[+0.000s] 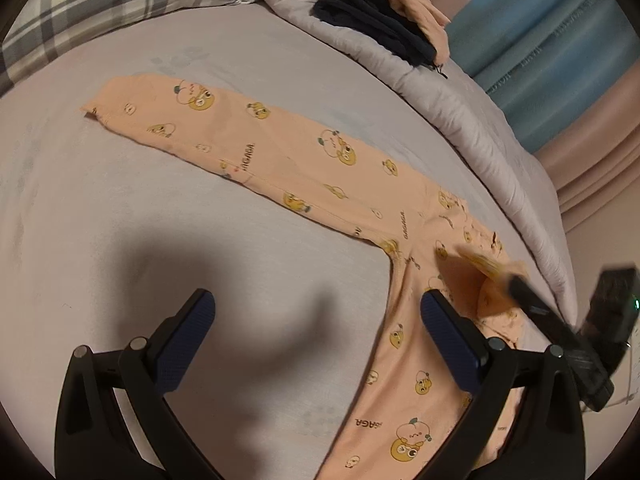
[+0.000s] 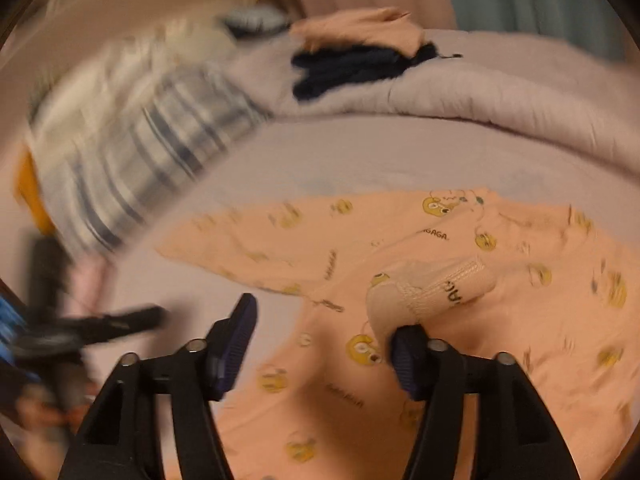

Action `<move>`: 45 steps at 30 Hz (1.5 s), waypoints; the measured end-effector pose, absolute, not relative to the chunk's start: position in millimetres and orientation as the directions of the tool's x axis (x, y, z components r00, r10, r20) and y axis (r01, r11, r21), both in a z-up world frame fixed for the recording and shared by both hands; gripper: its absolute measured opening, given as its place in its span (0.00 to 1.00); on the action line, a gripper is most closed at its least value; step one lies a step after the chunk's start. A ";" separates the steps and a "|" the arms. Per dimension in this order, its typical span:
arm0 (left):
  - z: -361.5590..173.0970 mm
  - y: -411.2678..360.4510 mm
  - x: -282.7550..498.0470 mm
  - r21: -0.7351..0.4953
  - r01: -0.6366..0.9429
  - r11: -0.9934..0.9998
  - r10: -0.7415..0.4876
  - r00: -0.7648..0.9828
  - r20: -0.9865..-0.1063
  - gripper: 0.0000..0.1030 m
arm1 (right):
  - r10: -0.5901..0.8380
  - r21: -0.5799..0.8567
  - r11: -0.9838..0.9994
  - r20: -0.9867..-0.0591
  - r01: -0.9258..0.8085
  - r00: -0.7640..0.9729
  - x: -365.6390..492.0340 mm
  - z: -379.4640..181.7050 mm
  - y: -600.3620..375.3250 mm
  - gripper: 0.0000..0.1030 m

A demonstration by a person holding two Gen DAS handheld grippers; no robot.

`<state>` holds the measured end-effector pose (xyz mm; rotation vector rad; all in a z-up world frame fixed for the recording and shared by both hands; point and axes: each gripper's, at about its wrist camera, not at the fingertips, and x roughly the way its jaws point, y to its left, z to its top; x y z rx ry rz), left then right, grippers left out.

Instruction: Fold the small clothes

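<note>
Small peach pants point(image 1: 304, 168) with a yellow cartoon print lie spread on the grey bed sheet point(image 1: 120, 208), one leg stretching far left, the other running toward the camera. My left gripper point(image 1: 316, 320) is open, low over the sheet beside the crotch, its right finger point(image 1: 452, 340) over the near leg. My right gripper point(image 2: 320, 344) is open in its blurred view above the pants point(image 2: 460, 320). A lifted fold of the waistband point(image 2: 436, 292) drapes over its right finger point(image 2: 408, 360). The right gripper also shows blurred in the left wrist view point(image 1: 536, 304) at that raised waistband.
A rolled grey duvet point(image 1: 460, 100) lies along the far right of the bed with a dark navy garment point(image 1: 380, 36) and a peach garment point(image 1: 412, 4) on it. A plaid pillow point(image 1: 100, 4) sits at the far left. Blue and pink curtains point(image 1: 560, 60) hang behind.
</note>
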<state>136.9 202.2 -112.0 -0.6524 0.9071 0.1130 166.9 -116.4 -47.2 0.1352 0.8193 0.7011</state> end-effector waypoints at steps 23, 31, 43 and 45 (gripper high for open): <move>-111.7 257.4 117.0 -0.496 -0.456 0.739 -0.112 0.642 -0.758 0.99 | 0.119 -0.521 0.435 -0.775 -0.734 0.621 109.1 -120.6 104.1 0.64; -111.9 214.2 147.6 -0.655 -0.243 0.715 -0.398 0.629 -0.668 0.99 | 0.327 -0.151 0.696 -0.803 -0.702 0.498 121.0 -71.7 2.4 0.67; -156.4 152.7 225.6 -0.676 -0.232 0.700 -0.505 0.509 -0.697 0.92 | 0.342 0.176 0.927 -0.760 -0.332 0.553 137.3 -85.7 -137.1 0.68; -154.8 152.7 227.9 -0.678 -0.232 0.698 -0.498 0.523 -0.692 0.90 | 0.227 0.043 0.950 -0.773 -0.309 0.592 135.7 -87.7 -140.8 0.68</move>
